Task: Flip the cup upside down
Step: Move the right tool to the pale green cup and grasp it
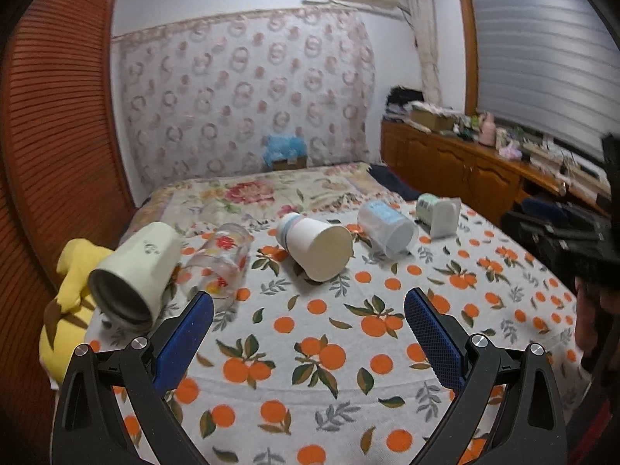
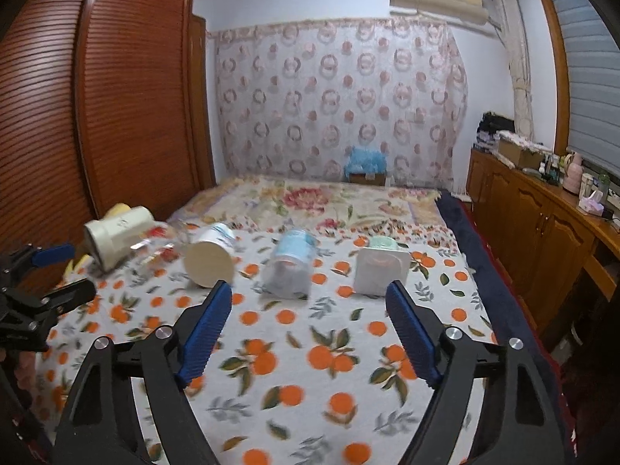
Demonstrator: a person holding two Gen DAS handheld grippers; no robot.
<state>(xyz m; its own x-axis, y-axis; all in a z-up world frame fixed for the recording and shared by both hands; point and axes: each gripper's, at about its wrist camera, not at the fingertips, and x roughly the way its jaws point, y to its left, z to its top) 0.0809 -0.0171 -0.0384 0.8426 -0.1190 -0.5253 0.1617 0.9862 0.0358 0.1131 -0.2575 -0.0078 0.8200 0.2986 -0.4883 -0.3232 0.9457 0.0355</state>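
Several cups lie on their sides in a row on the orange-print blanket [image 1: 310, 348]. From left: a cream mug [image 1: 135, 267] [image 2: 116, 238], a clear glass with red flowers [image 1: 219, 261] [image 2: 162, 250], a white paper cup [image 1: 316, 246] [image 2: 211, 255], a clear cup with blue print [image 1: 385, 228] [image 2: 290, 267], and a square white-green cup [image 1: 438, 211] [image 2: 381, 267]. My left gripper [image 1: 308, 310] is open and empty, above the blanket in front of the paper cup. My right gripper [image 2: 310, 302] is open and empty, in front of the blue-print cup.
A yellow plush toy [image 1: 69, 310] lies at the blanket's left edge by the wooden wardrobe [image 2: 116, 97]. A wooden cabinet [image 2: 542, 224] with clutter runs along the right. A floral bedspread [image 2: 329, 197] and a blue-topped box [image 2: 366, 166] lie behind the cups.
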